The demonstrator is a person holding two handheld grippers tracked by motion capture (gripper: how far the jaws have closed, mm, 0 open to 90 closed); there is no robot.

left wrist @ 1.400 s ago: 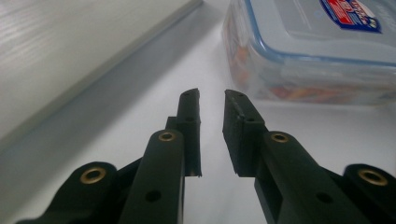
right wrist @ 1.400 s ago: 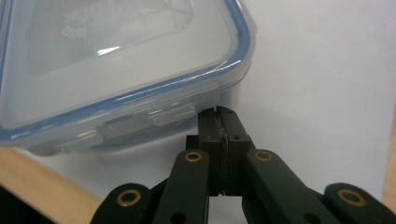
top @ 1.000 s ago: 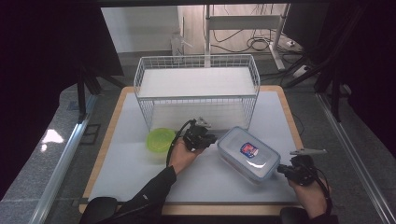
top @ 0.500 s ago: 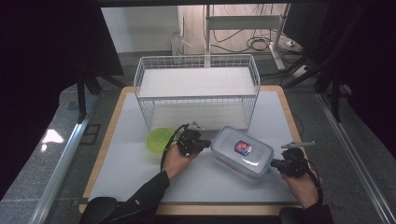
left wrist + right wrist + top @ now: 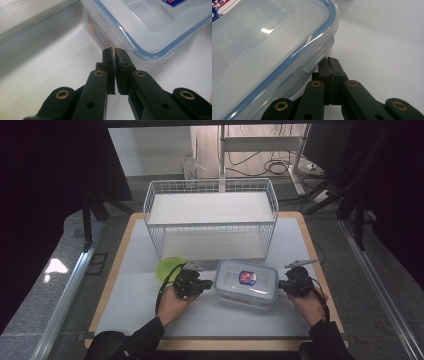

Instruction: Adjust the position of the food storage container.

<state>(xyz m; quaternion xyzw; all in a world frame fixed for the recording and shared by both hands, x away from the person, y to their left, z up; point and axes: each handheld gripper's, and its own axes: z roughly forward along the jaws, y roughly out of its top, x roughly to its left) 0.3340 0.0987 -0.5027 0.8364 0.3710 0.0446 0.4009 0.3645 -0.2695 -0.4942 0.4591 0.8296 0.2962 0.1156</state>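
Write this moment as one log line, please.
left fingers: shut, at box left end | right fingers: shut, at right end | bowl: beside rack

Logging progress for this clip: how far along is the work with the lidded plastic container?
Done: both grippers have closed in on the container, lid on, lying on the mat in front of the wire rack. In hand: the left gripper and right gripper, jaws shut, press their tips at its opposite ends, squeezing it between them. Left: lifting or shifting it; it is not yet off the mat. The green bowl sits untouched.
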